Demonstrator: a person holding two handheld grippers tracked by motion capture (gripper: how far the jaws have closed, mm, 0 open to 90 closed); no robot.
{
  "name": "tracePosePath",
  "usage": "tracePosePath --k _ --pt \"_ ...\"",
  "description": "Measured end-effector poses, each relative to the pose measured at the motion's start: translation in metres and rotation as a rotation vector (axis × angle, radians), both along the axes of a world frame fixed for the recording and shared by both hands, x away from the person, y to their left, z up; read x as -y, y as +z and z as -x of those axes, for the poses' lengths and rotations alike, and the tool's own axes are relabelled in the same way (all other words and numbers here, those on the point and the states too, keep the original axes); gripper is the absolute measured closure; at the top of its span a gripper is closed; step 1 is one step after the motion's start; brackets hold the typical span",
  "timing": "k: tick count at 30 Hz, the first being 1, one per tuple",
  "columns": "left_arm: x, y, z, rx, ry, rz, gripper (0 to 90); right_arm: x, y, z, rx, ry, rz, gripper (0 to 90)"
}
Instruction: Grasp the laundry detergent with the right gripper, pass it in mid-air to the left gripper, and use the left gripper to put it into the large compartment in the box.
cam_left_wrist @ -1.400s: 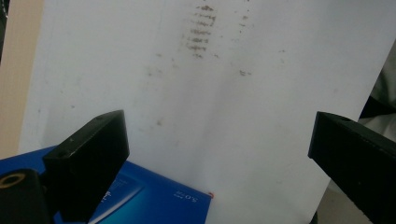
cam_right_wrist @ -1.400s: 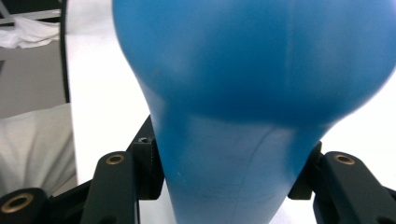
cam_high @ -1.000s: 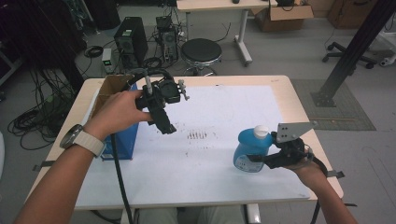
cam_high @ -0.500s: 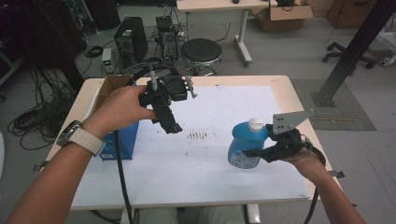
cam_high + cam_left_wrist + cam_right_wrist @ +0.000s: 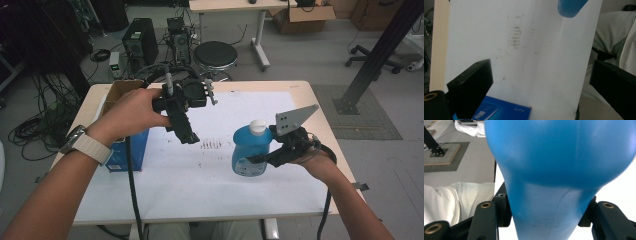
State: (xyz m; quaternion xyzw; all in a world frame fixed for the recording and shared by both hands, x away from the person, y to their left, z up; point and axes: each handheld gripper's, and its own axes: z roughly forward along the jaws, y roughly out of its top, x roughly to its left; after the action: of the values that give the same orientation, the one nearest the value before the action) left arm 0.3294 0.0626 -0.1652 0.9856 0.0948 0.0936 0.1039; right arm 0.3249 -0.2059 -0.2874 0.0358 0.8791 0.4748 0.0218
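— Bottle (image 5: pixel 251 151) status?
— I've got it clamped at the waist in the right hand-held gripper (image 5: pixel 260 159), upright above the bench (image 5: pixel 210 200). Left hand-held gripper (image 5: pixel 186 134) hangs open, empty, presumably ready for the cap.

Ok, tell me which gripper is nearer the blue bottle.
Right. The right gripper is clamped on the blue bottle; the left gripper hangs open above the white sheet, apart from it.
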Motion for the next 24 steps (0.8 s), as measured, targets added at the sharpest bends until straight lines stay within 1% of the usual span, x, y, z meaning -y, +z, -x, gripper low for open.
tracePosePath --k 3,4,8,11,14,24 --pt "0.001 0.001 0.001 -0.007 -0.009 -0.008 5.5 -0.005 0.001 -0.002 0.0 0.014 0.0 45.1" --pt "0.001 0.001 0.002 -0.013 -0.011 -0.006 5.5 -0.01 0.001 -0.003 0.001 0.026 0.0 45.1" --pt "0.002 0.003 0.005 -0.026 -0.034 -0.006 5.5 -0.017 0.001 -0.004 0.004 0.04 -0.002 45.1" --pt "0.004 0.005 0.008 -0.027 -0.04 -0.008 5.5 -0.024 0.001 -0.005 0.002 0.054 -0.007 45.1" --pt "0.006 0.008 0.01 -0.028 -0.045 -0.009 5.5 -0.032 0.002 -0.005 0.012 0.07 -0.002 45.2" --pt "0.011 0.009 0.015 -0.038 -0.066 -0.027 5.6 -0.046 0.001 -0.006 0.023 0.09 0.009 45.2"
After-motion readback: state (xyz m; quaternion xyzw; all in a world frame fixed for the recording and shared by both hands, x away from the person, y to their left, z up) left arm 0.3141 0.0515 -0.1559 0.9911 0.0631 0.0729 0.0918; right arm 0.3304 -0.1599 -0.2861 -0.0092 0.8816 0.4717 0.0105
